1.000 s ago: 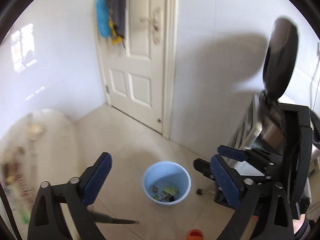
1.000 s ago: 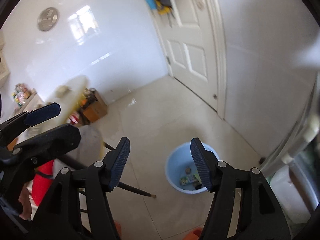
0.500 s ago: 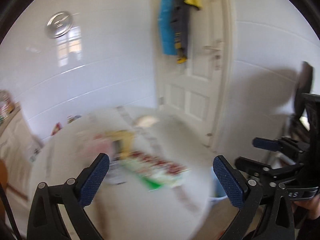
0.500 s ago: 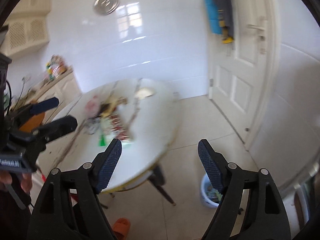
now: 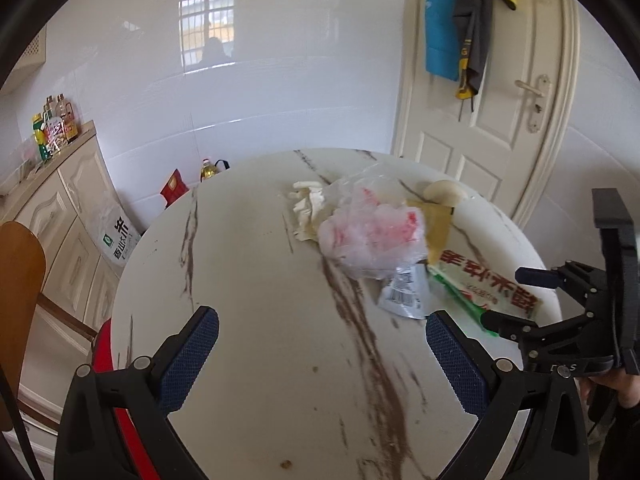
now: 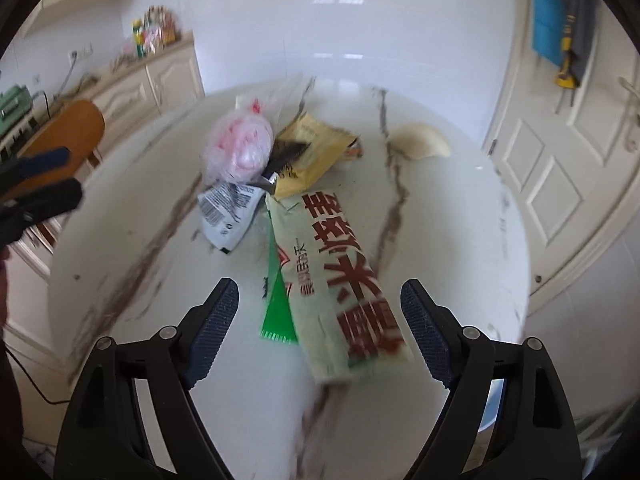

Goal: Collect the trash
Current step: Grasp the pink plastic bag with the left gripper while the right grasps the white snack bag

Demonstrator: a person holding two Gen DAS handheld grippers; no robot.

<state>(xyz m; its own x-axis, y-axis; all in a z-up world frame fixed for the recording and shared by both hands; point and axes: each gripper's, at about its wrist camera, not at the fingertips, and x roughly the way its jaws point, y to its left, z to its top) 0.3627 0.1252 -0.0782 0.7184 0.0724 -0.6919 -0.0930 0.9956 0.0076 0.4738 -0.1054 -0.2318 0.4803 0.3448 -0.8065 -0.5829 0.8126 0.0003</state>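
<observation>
Two grippers, left gripper and right gripper, hang over the round white marble-veined table with jaws wide apart, holding nothing. Nearest the right one lies the long pale wrapper with red characters, beyond it a grey foil packet, yellow paper bag and crumpled clear-pink plastic bag. Looks like the approach step; next move calls for lowering onto the long wrapper and closing.

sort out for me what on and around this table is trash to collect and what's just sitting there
Trash to collect: long red-lettered wrapper, crumpled clear plastic bag, grey barcode packet, yellow paper bag, white tissue wad.

Just sitting there: bottles on the counter, clothes on the door, wooden chair.
</observation>
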